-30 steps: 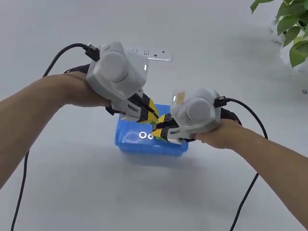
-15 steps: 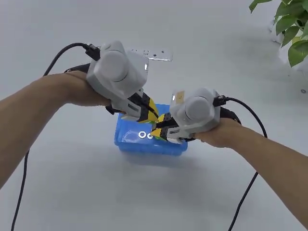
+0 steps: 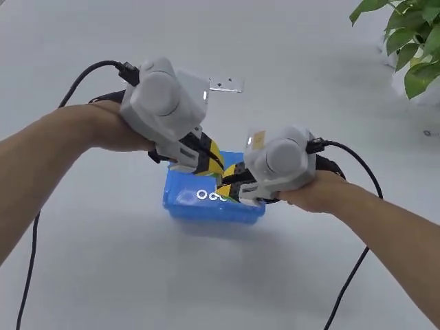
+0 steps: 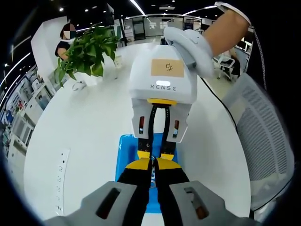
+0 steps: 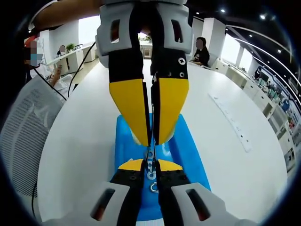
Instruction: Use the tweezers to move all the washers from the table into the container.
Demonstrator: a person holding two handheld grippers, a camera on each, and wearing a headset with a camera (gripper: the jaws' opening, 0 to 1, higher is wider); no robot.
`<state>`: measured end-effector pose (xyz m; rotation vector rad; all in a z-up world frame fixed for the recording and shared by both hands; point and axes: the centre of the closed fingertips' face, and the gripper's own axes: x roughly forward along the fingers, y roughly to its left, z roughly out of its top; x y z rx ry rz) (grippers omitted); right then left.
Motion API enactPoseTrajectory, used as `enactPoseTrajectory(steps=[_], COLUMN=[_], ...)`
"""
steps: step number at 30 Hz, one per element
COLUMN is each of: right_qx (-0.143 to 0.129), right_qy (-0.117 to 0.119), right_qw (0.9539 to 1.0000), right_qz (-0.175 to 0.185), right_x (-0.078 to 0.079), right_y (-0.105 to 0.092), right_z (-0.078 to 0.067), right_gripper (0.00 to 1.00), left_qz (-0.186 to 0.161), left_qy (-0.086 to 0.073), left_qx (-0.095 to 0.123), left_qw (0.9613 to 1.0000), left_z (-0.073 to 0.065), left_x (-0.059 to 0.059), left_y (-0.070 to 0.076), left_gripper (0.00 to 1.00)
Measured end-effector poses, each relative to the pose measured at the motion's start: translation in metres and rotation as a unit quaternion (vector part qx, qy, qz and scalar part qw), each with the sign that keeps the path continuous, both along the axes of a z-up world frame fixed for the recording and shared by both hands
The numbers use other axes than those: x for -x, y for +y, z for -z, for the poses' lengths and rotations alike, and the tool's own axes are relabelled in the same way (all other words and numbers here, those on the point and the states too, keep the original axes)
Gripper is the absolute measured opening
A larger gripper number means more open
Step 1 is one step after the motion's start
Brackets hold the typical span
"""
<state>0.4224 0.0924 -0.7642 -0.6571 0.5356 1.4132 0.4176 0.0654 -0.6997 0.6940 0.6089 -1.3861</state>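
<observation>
You've barely moved this past second: your left gripper (image 5: 151,140) pinches the tweezers (image 5: 151,113) just ahead of your right gripper (image 5: 150,165), whose jaws sit nearly together (I can't tell if they grip), and with washers (image 3: 203,195) lying in the container (image 3: 206,212) right below both, this drop looks done.

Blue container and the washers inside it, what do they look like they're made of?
The container looks like plastic: even saturated blue, a soft sheen, a rounded moulded rim. The washers in it look like metal, probably steel: small silvery rings with bright glints. Look alone cannot confirm either.
</observation>
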Motion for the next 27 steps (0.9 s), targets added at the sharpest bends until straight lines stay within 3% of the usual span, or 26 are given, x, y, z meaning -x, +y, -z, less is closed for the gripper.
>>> enactPoseTrajectory(steps=[27], right_qx=[-0.007], right_qy=[-0.019], right_qw=[0.9997], right_qz=[0.010], right_x=[0.026], right_y=[-0.009], right_z=[-0.038], right_gripper=[0.08], left_qz=[0.018], left_qy=[-0.027], left_qx=[-0.019], left_qw=[0.9993], left_z=[-0.033], left_x=[0.030], left_y=[-0.001], left_gripper=[0.06])
